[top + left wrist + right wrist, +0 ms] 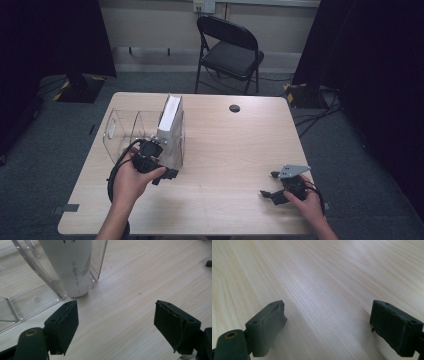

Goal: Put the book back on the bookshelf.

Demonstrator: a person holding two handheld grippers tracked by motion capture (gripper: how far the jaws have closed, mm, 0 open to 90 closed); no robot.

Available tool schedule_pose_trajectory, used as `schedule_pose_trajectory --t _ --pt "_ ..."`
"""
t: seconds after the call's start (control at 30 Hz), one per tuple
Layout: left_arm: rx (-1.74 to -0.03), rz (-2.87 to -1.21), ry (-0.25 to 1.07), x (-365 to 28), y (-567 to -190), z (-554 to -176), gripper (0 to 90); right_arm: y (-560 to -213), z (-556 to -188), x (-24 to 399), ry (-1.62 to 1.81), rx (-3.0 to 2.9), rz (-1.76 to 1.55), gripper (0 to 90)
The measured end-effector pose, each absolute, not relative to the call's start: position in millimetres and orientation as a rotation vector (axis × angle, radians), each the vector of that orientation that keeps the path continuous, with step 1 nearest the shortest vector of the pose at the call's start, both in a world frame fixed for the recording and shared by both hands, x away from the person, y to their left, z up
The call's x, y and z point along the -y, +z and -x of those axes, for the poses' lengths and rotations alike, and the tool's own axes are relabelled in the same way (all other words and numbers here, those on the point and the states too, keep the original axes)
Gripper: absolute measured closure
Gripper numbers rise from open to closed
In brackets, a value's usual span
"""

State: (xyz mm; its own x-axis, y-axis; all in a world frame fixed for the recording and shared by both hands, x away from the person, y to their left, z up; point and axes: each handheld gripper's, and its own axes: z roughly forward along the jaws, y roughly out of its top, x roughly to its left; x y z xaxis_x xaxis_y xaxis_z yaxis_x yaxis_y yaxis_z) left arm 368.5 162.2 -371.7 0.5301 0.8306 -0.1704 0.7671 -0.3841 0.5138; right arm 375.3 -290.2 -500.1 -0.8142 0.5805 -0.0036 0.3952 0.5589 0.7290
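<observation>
Currently I read the scene from the largest item down. The tabletop is light wood and carries everything in use; a black folding chair stands on the floor beyond its far edge. On the left half of the tabletop sits a clear plastic organiser with open compartments. A white book stands upright in the compartment at the organiser's right end, spine side toward me; in the left gripper view its rounded white lower edge rests on the organiser floor between two transparent walls, with a line of small print running along it. My left hand-held gripper is at the near side of the organiser, just in front of the book. In the left gripper view its two black jaws stand well apart with only bare wood between them, so it is released and grasps nothing; the book lies ahead of the jaws, apart from both pads. My right hand-held gripper is at the near right part of the tabletop, well apart from the organiser. In the right gripper view its jaws are likewise spread over bare wood grain, released, with nothing held. A small dark round grommet sits near the far edge of the tabletop.
</observation>
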Motion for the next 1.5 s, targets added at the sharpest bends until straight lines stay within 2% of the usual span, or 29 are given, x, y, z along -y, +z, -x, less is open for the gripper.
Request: schedule_pose_trajectory --t 1.5 --pt "-1.197 -2.258 0.071 -125.5 -405.6 -364.3 19.2 -500.1 -375.1 290.2 1.103 -2.554 -0.812 11.7"
